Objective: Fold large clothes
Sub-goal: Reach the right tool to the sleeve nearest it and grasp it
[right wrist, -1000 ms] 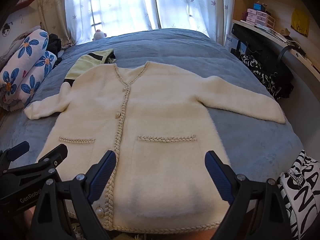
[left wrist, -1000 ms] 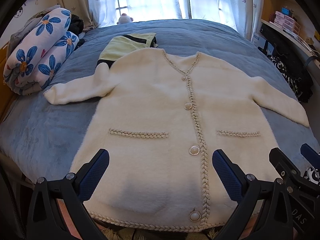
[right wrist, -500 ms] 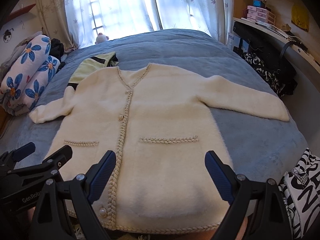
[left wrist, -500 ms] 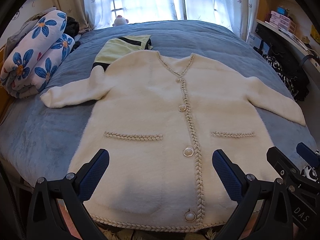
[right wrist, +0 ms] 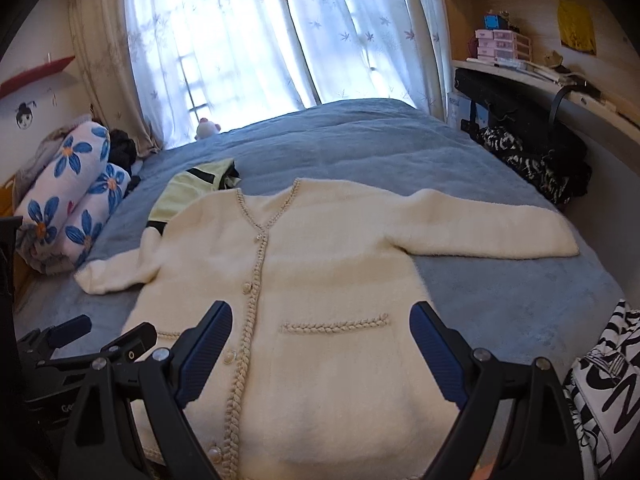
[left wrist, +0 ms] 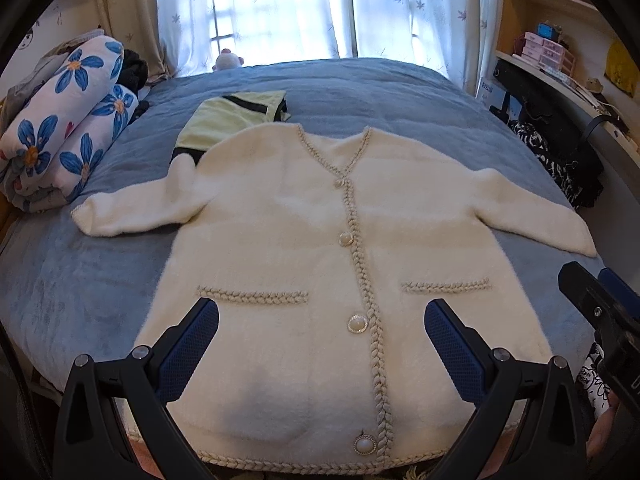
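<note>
A cream fluffy cardigan (left wrist: 304, 248) lies flat and face up on the blue bed (left wrist: 380, 96), buttoned, sleeves spread left and right; it also shows in the right wrist view (right wrist: 320, 280). My left gripper (left wrist: 320, 324) is open and empty above its lower hem area. My right gripper (right wrist: 320, 328) is open and empty above the right pocket. Each gripper shows at the edge of the other's view: the right gripper (left wrist: 604, 300) and the left gripper (right wrist: 100, 340).
A folded yellow-green garment (left wrist: 236, 118) lies partly under the cardigan's collar. A rolled flower-print blanket (left wrist: 64, 120) sits at the bed's left edge. Dark bags (left wrist: 560, 148) and shelves stand on the right. A black-and-white printed cloth (right wrist: 604, 380) lies at the bed's right front.
Both grippers have lifted and tilted up a little, so the cardigan sits lower in view and more of the window and curtains shows. The cardigan has not moved.
</note>
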### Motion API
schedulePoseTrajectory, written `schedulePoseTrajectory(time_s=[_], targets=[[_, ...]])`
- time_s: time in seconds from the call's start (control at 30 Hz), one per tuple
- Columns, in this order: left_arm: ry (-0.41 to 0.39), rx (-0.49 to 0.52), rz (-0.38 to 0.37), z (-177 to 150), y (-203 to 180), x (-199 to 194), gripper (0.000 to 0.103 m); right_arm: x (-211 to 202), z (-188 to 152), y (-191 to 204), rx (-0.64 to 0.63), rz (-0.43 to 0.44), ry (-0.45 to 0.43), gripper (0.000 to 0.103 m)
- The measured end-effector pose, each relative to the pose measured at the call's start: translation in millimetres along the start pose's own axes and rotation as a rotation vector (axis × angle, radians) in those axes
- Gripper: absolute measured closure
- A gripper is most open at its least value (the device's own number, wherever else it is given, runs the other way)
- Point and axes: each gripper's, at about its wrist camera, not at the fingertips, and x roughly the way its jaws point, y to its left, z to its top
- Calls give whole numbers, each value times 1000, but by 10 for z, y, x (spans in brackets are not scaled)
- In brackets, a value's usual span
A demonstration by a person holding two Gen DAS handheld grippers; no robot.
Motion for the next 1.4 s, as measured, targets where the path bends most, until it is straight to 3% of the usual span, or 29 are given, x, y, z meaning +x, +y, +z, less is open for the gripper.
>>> schedulePoseTrajectory(time_s=[0.07, 0.13, 0.3, 0.43, 0.57, 0.67, 0.8, 0.93, 1.07, 1.33, 1.4], targets=[[-18, 3, -17, 50, -7, -31, 1, 20, 58, -89, 20, 51, 17, 12], [-39, 1, -39, 116, -4, -56, 1, 46, 116, -144, 17, 48, 33, 12], [-99, 15, -101, 335, -45, -104, 1, -55, 326, -239, -37, -51, -15, 12], [-144, -2, -199, 584, -100, -115, 1, -225, 616, -359, -81, -136, -105, 12], [-107, 10, -199, 895, -287, 44, 1, -278, 898, -526, -99, -246, -175, 12], [-136, 38, -173, 1054, -456, 152, 1, -189, 1061, -730, -74, -274, -166, 12], [-117, 73, -183, 1198, -690, 393, 1, 49, 1179, -1052, -35, -292, -124, 12], [-73, 68, -242, 1283, -884, 663, 1, 399, 1180, -1460, 71, -292, -29, 12], [-61, 62, -226, 1314, -1049, 916, 1, 809, 1073, -1856, 186, -318, 58, 12], [25, 30, -211, 1343, -1361, 1504, 1, 1557, 666, -2845, 591, -281, 193, 14], [60, 17, -255, 1335, -1425, 1646, 1, 1705, 532, -3063, 682, -279, 204, 18]])
